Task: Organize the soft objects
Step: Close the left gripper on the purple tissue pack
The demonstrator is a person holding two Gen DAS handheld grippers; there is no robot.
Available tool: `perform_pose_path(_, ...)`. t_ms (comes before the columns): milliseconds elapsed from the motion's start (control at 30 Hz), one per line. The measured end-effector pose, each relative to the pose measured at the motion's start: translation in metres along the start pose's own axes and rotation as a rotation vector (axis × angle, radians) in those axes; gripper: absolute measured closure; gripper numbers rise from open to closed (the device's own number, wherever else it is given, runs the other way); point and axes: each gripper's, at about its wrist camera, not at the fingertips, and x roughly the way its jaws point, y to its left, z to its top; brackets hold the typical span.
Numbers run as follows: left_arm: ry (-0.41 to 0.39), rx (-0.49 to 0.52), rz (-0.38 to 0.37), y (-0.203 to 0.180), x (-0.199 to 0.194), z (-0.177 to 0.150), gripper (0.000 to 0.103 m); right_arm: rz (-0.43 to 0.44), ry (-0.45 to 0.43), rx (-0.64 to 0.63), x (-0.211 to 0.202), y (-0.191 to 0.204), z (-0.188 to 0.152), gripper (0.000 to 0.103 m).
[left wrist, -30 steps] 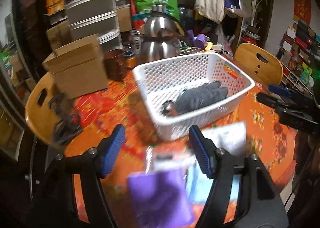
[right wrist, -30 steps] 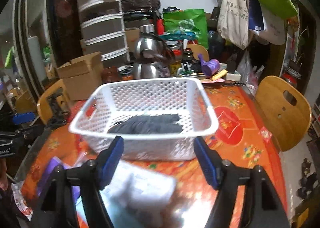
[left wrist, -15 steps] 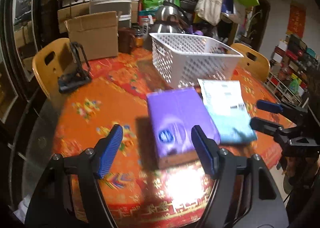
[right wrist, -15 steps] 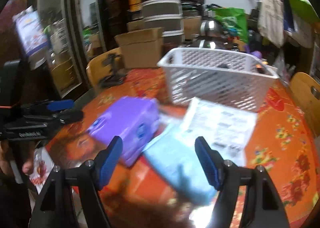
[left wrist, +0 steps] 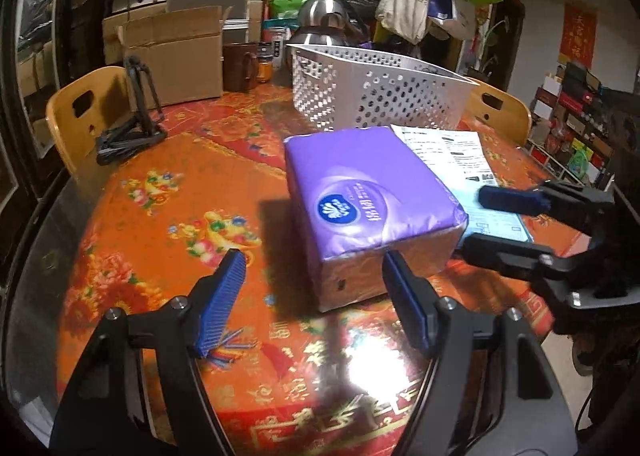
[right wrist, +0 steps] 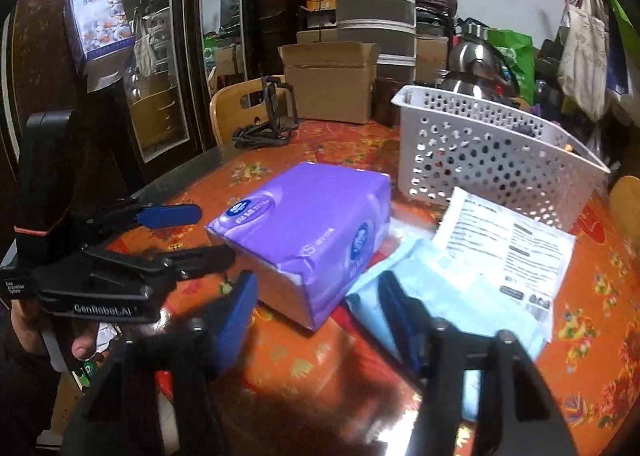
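Observation:
A purple tissue pack (left wrist: pixel 372 196) (right wrist: pixel 312 224) lies on the orange flowered table, in front of a white perforated basket (left wrist: pixel 380 88) (right wrist: pixel 480 152). Beside it lies a light blue soft pack (left wrist: pixel 496 220) (right wrist: pixel 440 284) with a white printed sheet (right wrist: pixel 508 240) on it. My left gripper (left wrist: pixel 314 268) (right wrist: pixel 216 232) is open, low over the table, the purple pack's near corner just between its tips. My right gripper (right wrist: pixel 316 284) (left wrist: pixel 474 221) comes from the other side; its jaws are closing but still wide, with the purple pack's corner between them and one finger over the blue pack.
A cardboard box (left wrist: pixel 176 52), a brown mug (left wrist: pixel 240 66) and steel kettles (left wrist: pixel 320 16) stand behind the basket. A black folding stand (left wrist: pixel 132 128) sits at the table's left. Wooden chairs (left wrist: pixel 76 112) ring the table. A hand (right wrist: pixel 80 344) holds the left gripper.
Both grippers drew back from over the basket and sank toward the near table. The purple and blue packs now lie right before them. The right jaws have narrowed.

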Motion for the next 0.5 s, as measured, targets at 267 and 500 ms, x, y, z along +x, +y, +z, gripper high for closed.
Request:
perform_pose_path(267,-0.008,0.016,-0.068,-0.009,0.017,0.001,0.049,0.045,0.013,-0.045,0.016,0.004,-0.004,0.072)
perform_pose_path(500,-0.007,0.02,-0.087,-0.019,0.025,0.002,0.056,0.046,0.012,-0.044,0.017,-0.004,-0.005,0.078)
